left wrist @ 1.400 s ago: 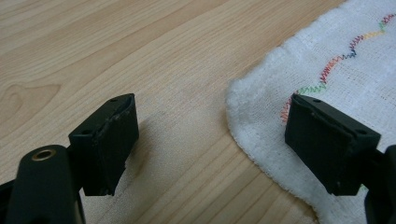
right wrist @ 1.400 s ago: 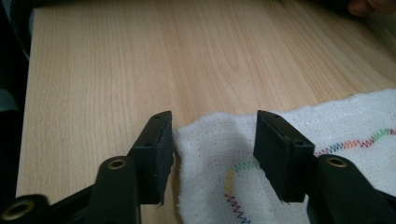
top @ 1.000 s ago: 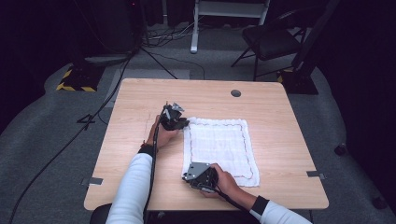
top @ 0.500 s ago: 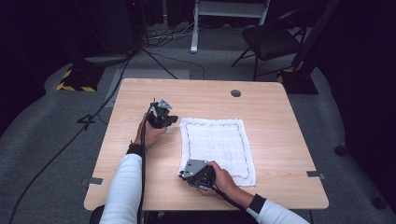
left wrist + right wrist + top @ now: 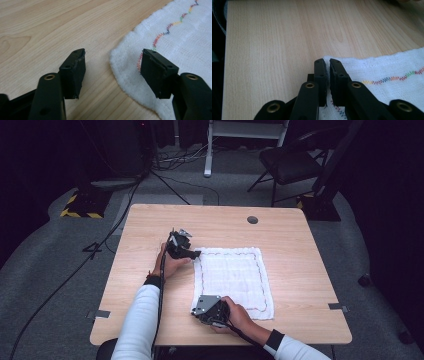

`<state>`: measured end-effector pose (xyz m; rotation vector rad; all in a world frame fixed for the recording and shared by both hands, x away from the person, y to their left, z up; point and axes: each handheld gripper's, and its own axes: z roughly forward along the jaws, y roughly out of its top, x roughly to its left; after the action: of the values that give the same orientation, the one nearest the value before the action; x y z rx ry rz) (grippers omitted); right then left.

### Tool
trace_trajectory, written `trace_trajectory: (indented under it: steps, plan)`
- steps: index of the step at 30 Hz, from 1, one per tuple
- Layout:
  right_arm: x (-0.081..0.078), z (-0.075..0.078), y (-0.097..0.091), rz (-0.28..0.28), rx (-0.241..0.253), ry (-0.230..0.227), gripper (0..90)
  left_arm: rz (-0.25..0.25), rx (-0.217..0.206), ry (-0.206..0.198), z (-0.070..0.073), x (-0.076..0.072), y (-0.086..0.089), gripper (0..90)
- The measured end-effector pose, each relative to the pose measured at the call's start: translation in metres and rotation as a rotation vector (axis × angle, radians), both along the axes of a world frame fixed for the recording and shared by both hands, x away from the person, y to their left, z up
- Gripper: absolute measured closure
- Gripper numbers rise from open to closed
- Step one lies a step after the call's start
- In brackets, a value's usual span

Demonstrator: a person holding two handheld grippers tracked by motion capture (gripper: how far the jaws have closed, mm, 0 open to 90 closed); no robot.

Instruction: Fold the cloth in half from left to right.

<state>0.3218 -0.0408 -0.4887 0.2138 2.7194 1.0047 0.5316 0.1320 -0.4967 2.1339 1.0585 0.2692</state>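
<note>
We see the white woven cloth with rainbow zigzag stitching (image 5: 232, 280) lying flat at centre frame on the pale wooden worktop (image 5: 150, 225). Our right gripper (image 5: 328, 62) clenches its near corner. Our left gripper (image 5: 112, 67) has just been opening and is released, astride the far corner without pressing it. If we pull now, the cloth may bunch.

White sleeves (image 5: 137, 320), black cuffs, black brass-riveted jaws.

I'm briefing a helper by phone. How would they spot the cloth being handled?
On the light wooden table, right of centre, lies a flat white cloth. A wavy line of rainbow stitching runs just inside its edges, and it is the sole fabric there.
</note>
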Motion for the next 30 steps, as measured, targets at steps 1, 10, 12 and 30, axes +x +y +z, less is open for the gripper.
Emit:
trace_trajectory:
  steps: [1,10,12,30]
  plan:
    - [-0.001,0.000,0.000,0.002,-0.001,0.000,84.3,0.001,-0.001,0.001,0.000,0.000,-0.001,36.9]
    - [-0.002,0.000,0.001,0.011,-0.006,-0.003,84.3,-0.108,0.032,-0.026,0.001,-0.006,-0.008,84.4]
    - [-0.002,0.000,0.001,0.010,-0.006,-0.007,84.3,-0.108,0.041,-0.031,0.002,-0.007,-0.006,86.3]
    - [0.000,0.022,0.020,0.015,0.074,-0.045,84.4,-0.012,0.016,-0.097,0.035,-0.021,0.055,87.2]
